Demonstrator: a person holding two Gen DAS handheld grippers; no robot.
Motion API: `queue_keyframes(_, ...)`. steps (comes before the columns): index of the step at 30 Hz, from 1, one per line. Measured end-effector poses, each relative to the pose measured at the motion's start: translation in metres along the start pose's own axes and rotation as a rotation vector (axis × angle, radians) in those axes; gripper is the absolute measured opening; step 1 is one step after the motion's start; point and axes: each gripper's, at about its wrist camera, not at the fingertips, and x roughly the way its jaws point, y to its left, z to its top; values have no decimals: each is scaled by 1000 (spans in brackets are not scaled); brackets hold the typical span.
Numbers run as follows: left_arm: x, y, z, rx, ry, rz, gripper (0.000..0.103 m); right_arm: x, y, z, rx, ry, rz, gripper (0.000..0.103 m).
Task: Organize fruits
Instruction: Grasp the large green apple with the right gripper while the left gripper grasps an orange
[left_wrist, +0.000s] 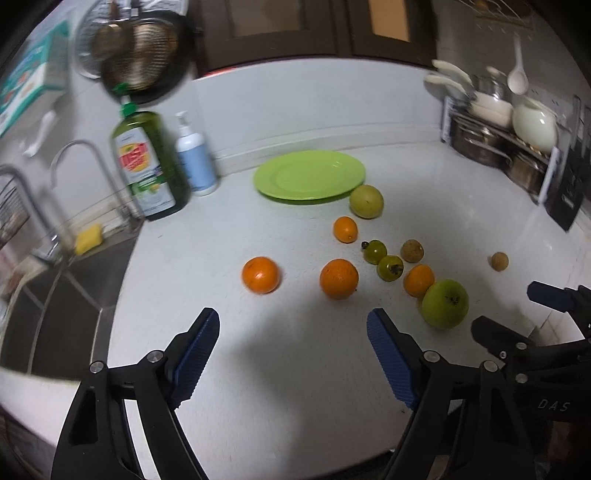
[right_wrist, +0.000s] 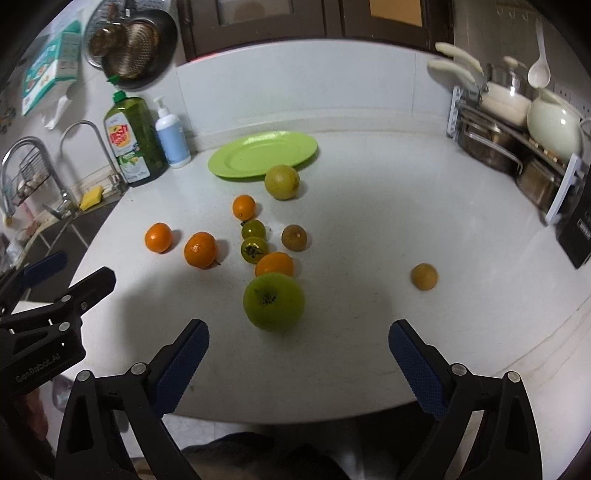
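Fruit lies loose on the white counter (left_wrist: 295, 369). A green plate (left_wrist: 309, 175) (right_wrist: 263, 155) sits at the back with nothing on it. Before it lie a yellow-green round fruit (left_wrist: 366, 201) (right_wrist: 282, 181), several oranges such as one at the left (left_wrist: 260, 275) (right_wrist: 158, 237) and one in the middle (left_wrist: 339, 278) (right_wrist: 200, 250), two small green fruits (left_wrist: 376, 251) (right_wrist: 253, 229), two brown ones (left_wrist: 499, 261) (right_wrist: 424, 276) and a green apple (left_wrist: 445, 304) (right_wrist: 273, 301). My left gripper (left_wrist: 293, 321) is open, nothing between its fingers, short of the oranges. My right gripper (right_wrist: 298, 334) is open just short of the apple.
A sink (left_wrist: 55, 295) with taps lies at the left, with a green dish-soap bottle (left_wrist: 147, 166) and a white pump bottle (left_wrist: 195, 162) beside it. A dish rack (right_wrist: 517, 129) with pots and bowls fills the back right. The counter's front edge is close below the grippers.
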Motion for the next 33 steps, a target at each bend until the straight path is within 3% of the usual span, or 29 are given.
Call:
queue_keyframes(5, 27, -2, 12, 105, 12, -83, 75, 22, 5, 5, 50, 52, -8, 92)
queue_keyframes(13, 70, -3, 23, 183, 67, -197, 66, 51, 10, 10, 116, 131, -29, 85)
queue_keyframes(33, 114, -12, 31, 229, 126, -355, 50, 66, 15, 15, 172, 176, -87, 71)
